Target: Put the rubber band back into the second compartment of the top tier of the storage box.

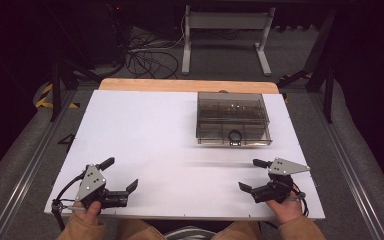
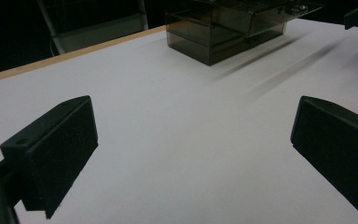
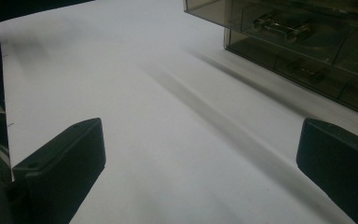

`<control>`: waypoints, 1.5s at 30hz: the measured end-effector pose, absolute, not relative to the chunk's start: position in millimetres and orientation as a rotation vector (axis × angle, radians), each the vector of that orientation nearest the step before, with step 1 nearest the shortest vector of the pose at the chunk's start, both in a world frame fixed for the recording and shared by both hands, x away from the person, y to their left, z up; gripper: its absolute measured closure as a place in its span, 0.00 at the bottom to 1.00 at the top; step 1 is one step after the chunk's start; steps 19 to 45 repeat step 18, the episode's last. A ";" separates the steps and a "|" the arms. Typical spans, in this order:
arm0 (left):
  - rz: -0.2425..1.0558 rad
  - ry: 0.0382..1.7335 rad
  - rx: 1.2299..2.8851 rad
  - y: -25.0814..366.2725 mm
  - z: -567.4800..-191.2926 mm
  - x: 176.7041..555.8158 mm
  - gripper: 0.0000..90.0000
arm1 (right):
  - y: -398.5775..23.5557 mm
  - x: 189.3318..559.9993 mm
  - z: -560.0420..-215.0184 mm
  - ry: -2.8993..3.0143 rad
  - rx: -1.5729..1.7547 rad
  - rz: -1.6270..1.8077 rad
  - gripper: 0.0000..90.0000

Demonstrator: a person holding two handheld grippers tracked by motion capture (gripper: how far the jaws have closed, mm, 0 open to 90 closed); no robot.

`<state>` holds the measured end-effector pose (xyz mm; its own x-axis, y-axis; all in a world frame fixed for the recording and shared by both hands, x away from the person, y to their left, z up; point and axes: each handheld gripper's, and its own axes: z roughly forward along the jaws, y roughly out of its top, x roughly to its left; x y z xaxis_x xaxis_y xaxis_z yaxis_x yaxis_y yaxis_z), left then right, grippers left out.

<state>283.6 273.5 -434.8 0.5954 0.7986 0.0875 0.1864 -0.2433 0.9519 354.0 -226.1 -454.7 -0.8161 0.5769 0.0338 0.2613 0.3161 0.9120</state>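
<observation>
- A white rectangular table top [image 1: 170, 150] carries everything; a wooden board edge [image 1: 187, 85] runs along its far side.
- A smoky transparent plastic compartment box [image 1: 233, 119] sits on the far right part of the table, near the wooden edge.
- A small black ring [image 1: 235, 135] lies in a front compartment of the box, near its middle.
- The left black two-jaw gripper [image 1: 121, 176] rests at the near left of the table, jaws spread apart and pointing right.
- The right black two-jaw gripper [image 1: 250, 175] rests at the near right, in front of the box, jaws spread and pointing left.
- A white metal frame stand [image 1: 226, 37] and loose black cables [image 1: 147, 57] lie on the floor beyond the table.
</observation>
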 end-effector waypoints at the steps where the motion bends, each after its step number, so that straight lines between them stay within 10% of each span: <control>1: 0.716 0.811 1.754 273.4 -434.8 283.7 0.01 | -226.5 353.9 -454.6 2.288 0.755 1.500 0.02; 45: 0.720 0.821 1.745 274.1 -436.6 285.2 0.01 | -226.6 353.2 -454.3 2.273 0.745 1.486 0.03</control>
